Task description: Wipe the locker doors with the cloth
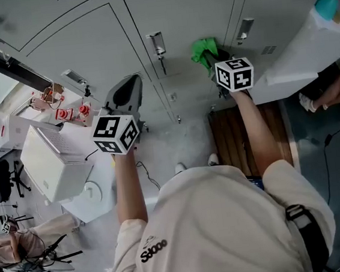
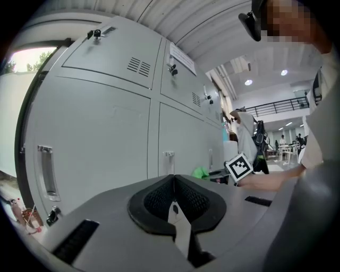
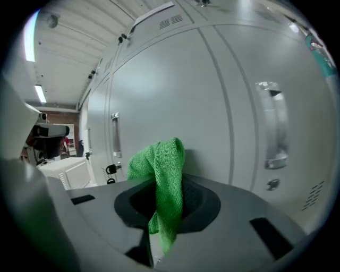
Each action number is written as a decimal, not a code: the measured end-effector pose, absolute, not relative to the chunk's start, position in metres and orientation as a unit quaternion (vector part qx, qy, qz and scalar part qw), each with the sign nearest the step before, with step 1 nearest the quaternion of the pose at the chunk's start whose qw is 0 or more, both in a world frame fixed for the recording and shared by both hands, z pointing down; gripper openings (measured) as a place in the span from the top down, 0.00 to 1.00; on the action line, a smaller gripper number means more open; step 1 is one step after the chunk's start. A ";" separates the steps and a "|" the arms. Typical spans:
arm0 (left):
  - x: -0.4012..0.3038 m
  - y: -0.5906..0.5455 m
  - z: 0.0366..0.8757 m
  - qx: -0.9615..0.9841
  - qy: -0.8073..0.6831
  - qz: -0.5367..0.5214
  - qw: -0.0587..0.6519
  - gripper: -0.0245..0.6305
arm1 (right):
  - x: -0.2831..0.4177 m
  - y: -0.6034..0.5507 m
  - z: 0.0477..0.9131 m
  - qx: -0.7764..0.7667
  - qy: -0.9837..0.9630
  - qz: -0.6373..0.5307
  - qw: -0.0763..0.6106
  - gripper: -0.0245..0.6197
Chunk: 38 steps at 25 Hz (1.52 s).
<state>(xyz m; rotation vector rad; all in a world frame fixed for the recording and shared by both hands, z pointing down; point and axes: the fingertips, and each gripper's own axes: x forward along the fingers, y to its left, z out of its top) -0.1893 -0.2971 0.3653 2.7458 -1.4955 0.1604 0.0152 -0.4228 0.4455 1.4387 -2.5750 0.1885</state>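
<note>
Right gripper: fingers pinching the crumpled green microfibre cloth. The cloth's free bunch sticks out ahead of the fingers, straight toward the pale grey metal locker doors. It is very close, contact unclear. Left gripper: fingers pressed together, empty, farther from the door. The right is the nearer one to wipe.

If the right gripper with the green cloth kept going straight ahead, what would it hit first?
Most likely the grey locker door straight ahead. The green cloth clamped in the right gripper sticks out in front of the jaws, so the cloth would press on the door first. It already looks very close.
</note>
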 end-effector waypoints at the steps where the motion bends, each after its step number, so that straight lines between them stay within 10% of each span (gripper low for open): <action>1: -0.196 -0.294 0.366 0.874 -0.482 0.052 0.006 0.93 | -0.003 -0.421 0.450 0.468 -0.876 0.069 0.098 0.89; 14: -0.258 -0.275 0.385 0.848 -0.526 0.058 0.033 0.93 | -0.116 -0.414 0.488 0.391 -0.904 0.160 0.063 0.89; 29: -0.189 -0.303 0.390 0.876 -0.477 0.067 0.031 0.93 | 0.070 -0.435 0.526 0.525 -0.834 0.128 0.109 0.89; 38: -0.211 -0.284 0.398 0.862 -0.499 0.083 0.034 0.93 | -0.014 -0.428 0.568 0.471 -0.858 0.131 0.156 0.89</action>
